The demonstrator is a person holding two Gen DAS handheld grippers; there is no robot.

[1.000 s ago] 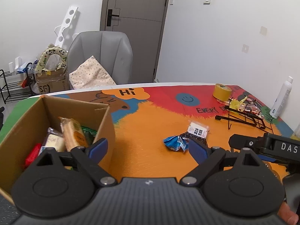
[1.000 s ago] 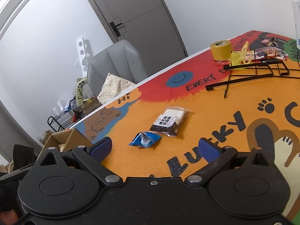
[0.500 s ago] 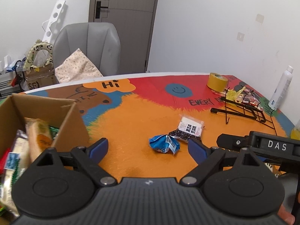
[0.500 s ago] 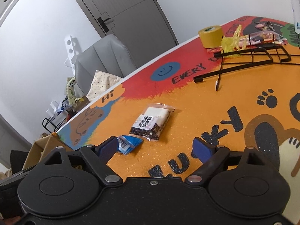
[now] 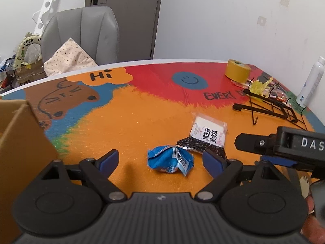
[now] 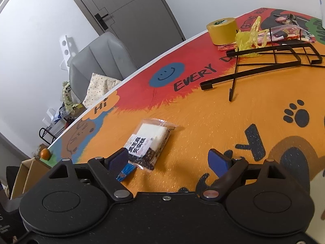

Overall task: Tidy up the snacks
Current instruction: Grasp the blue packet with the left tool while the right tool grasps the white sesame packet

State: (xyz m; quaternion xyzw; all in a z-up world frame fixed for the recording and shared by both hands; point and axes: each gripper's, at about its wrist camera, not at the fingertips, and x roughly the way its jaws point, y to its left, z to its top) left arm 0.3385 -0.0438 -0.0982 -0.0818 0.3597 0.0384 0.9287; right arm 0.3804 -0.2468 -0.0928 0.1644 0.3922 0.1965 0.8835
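Note:
A crumpled blue snack wrapper (image 5: 171,159) lies on the orange table mat, between the tips of my open, empty left gripper (image 5: 161,159). A clear packet with a white cake and black label (image 5: 207,137) lies just behind it to the right. In the right wrist view the same packet (image 6: 149,145) lies just ahead of my open, empty right gripper (image 6: 169,159), nearer its left finger, and the blue wrapper (image 6: 126,171) peeks out behind that finger. The cardboard box (image 5: 18,142) stands at the left edge; its inside is hidden.
A black wire rack (image 5: 270,106) lies at the right, with a yellow tape roll (image 5: 237,73), yellow plastic and small packets behind it. A white spray bottle (image 5: 310,83) stands far right. A grey chair (image 5: 81,34) with a cushion is beyond the table. The right tool (image 5: 284,144) shows at the right.
My left gripper has swung right, away from the box, and come close to the blue wrapper. My right gripper has moved forward toward the clear packet. Both stayed open.

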